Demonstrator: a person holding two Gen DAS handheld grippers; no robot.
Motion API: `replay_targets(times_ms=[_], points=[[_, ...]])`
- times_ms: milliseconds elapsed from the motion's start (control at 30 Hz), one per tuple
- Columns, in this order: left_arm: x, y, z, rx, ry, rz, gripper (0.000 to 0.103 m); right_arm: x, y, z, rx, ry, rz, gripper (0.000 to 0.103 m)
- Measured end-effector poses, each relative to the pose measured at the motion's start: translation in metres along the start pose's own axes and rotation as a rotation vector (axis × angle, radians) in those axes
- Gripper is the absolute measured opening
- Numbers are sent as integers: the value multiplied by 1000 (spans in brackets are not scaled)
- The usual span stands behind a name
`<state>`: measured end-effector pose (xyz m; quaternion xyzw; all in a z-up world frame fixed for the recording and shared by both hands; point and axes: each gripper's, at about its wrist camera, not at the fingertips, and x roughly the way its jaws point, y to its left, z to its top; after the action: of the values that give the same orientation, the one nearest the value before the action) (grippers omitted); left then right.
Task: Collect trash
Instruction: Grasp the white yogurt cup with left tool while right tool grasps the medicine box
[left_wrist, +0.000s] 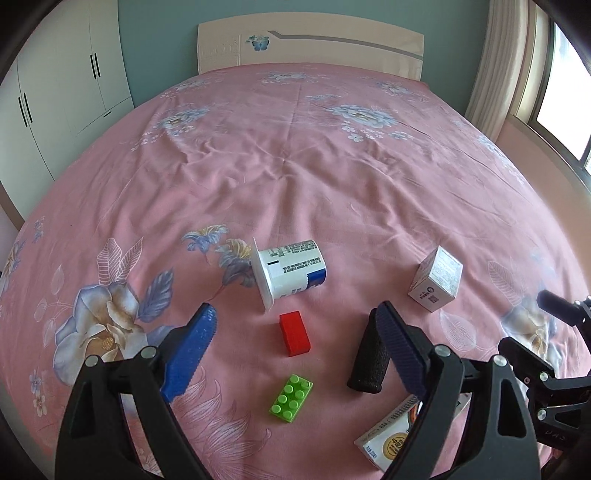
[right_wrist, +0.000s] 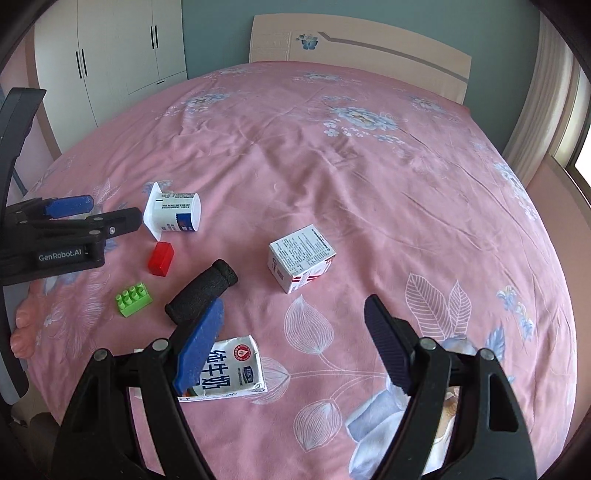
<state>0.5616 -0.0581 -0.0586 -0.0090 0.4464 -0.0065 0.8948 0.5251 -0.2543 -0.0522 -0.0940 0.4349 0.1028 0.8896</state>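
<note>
1. Trash lies scattered on the near part of the pink floral bedspread (left_wrist: 295, 155), which I see from both wrist views; none of it is held.
2. Largest piece: a white yogurt cup (left_wrist: 290, 269) on its side, rim toward the left in the left wrist view.
3. A white carton box (right_wrist: 301, 258) stands apart from the cup, to its right.
4. A flattened milk pouch (right_wrist: 229, 369) lies nearest me, partly behind my right gripper's blue finger.
5. A black foam cylinder (right_wrist: 203, 291) lies on its side between the pouch and the cup.
6. A red block (left_wrist: 294, 334) sits just in front of the cup; a green studded brick (left_wrist: 291, 397) lies nearer still, apart from it.
7. My left gripper (left_wrist: 295, 332) hangs over the red block, jaws spread wide, nothing between the pads.
8. My right gripper (right_wrist: 295, 332) hangs above bare sheet beside the pouch, jaws spread, gripping nothing.
</note>
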Motion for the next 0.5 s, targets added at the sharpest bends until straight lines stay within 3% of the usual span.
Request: replay_targets(times_ms=[300,500], points=[[78,-1,22,-101,82,61,90,101,-4,30,-220,142,17,78],[116,2,28,-156,145,104,90,137,-5,38,-285,179,71,78]])
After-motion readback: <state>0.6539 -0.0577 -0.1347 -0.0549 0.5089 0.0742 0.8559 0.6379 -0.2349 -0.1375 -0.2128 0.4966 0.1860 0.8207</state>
